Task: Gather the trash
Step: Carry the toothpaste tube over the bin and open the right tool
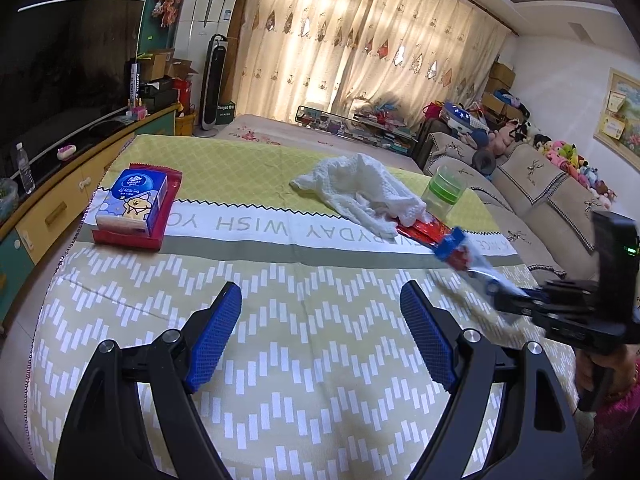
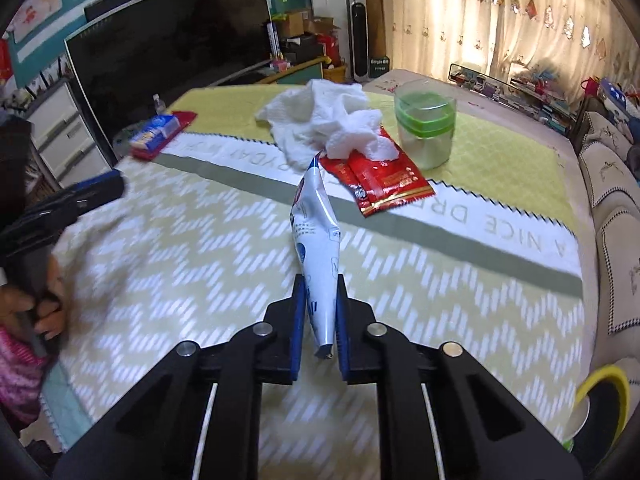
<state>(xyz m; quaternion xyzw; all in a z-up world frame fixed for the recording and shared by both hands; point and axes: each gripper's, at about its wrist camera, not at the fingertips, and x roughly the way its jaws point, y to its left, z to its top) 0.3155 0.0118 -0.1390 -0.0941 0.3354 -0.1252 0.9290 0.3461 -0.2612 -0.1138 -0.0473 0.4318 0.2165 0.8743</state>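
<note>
On the table [image 2: 440, 280], under its patterned cloth, we still have a crumpled white paper towel [image 2: 320, 116] and red sachets [image 2: 384, 184] to collect. Our right gripper [image 2: 320, 312] is clamped on the blue-and-white snack wrapper [image 2: 316, 232], which stands up between its pads. We should keep that squeeze firm, since the foil looks slippery. Our left gripper [image 1: 320, 332] hovers wide open, holding nothing.

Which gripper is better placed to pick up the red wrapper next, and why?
Left. The left gripper is open and empty; the right gripper is shut on the blue-and-white wrapper. The red wrapper lies beside the crumpled tissue.
</note>
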